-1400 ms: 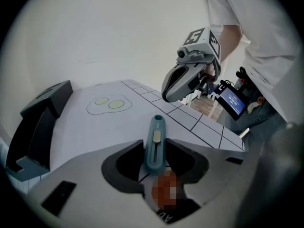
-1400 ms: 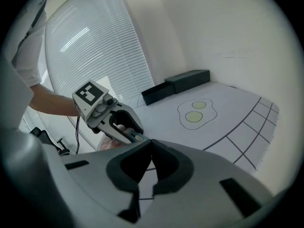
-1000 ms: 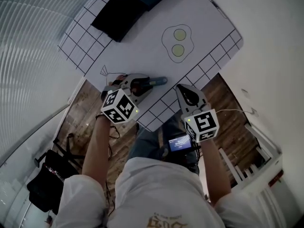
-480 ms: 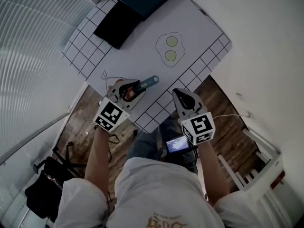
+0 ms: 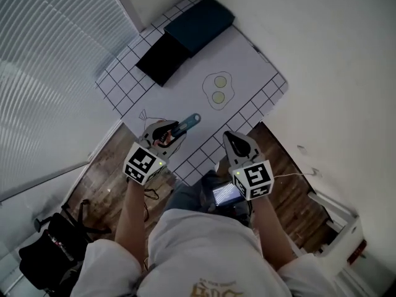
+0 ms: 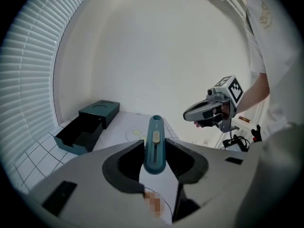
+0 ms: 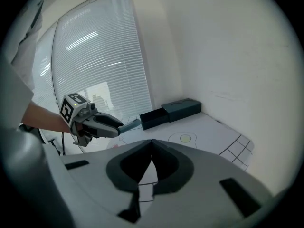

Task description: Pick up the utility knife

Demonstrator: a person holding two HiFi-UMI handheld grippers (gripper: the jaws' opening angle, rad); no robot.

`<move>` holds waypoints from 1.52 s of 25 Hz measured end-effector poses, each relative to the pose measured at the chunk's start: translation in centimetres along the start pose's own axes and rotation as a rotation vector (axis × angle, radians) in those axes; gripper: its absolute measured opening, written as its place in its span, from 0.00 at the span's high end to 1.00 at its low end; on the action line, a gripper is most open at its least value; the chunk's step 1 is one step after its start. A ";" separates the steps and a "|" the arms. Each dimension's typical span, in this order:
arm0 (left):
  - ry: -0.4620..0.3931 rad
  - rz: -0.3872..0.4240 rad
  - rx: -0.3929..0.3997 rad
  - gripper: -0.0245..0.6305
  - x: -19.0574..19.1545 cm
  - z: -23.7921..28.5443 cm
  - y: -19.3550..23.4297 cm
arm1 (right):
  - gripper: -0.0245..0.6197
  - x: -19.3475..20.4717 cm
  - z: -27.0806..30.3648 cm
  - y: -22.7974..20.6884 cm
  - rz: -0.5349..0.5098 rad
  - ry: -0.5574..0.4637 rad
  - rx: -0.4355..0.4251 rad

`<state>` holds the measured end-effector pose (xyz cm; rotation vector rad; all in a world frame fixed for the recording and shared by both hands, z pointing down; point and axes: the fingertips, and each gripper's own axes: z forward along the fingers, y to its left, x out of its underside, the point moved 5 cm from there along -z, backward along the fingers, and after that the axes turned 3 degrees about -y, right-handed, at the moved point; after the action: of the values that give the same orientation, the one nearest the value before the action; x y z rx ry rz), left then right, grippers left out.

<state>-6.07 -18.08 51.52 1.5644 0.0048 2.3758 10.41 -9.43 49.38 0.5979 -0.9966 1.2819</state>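
My left gripper is shut on the teal utility knife and holds it in the air above the near edge of the white gridded table. In the left gripper view the knife stands clamped between the jaws, its slider facing the camera and its tip pointing away. My right gripper hovers beside it to the right, jaws shut with nothing between them. The right gripper view also shows the left gripper with the knife sticking out.
A dark open box and a teal box sit at the table's far side. A drawn outline with two green dots marks the table's middle. White blinds stand on the left, a white wall on the right, wooden floor below.
Both grippers have risen from the table. The left one has lifted the knife clear of the surface and rolled, so the knife now points away over the table.
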 end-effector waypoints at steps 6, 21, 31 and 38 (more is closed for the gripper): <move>-0.067 0.007 -0.039 0.74 -2.8 -2.1 -0.6 | 0.95 -2.2 -1.2 -0.6 -0.027 -0.018 0.037; -0.215 0.055 -0.107 0.74 -10.1 -5.9 -2.4 | 0.95 -9.4 -3.7 -1.4 -0.080 -0.231 0.090; -0.315 0.055 -0.139 0.74 -12.5 -7.2 -4.6 | 0.95 -11.8 -5.9 -1.2 -0.105 -0.342 0.128; -0.381 0.045 -0.132 0.74 -14.2 -7.6 -5.5 | 0.95 -12.8 -6.4 -0.4 -0.136 -0.381 0.084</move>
<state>-6.44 -15.08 34.77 1.9379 -0.2650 2.0251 12.77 -10.59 35.35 0.9843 -1.1937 1.1144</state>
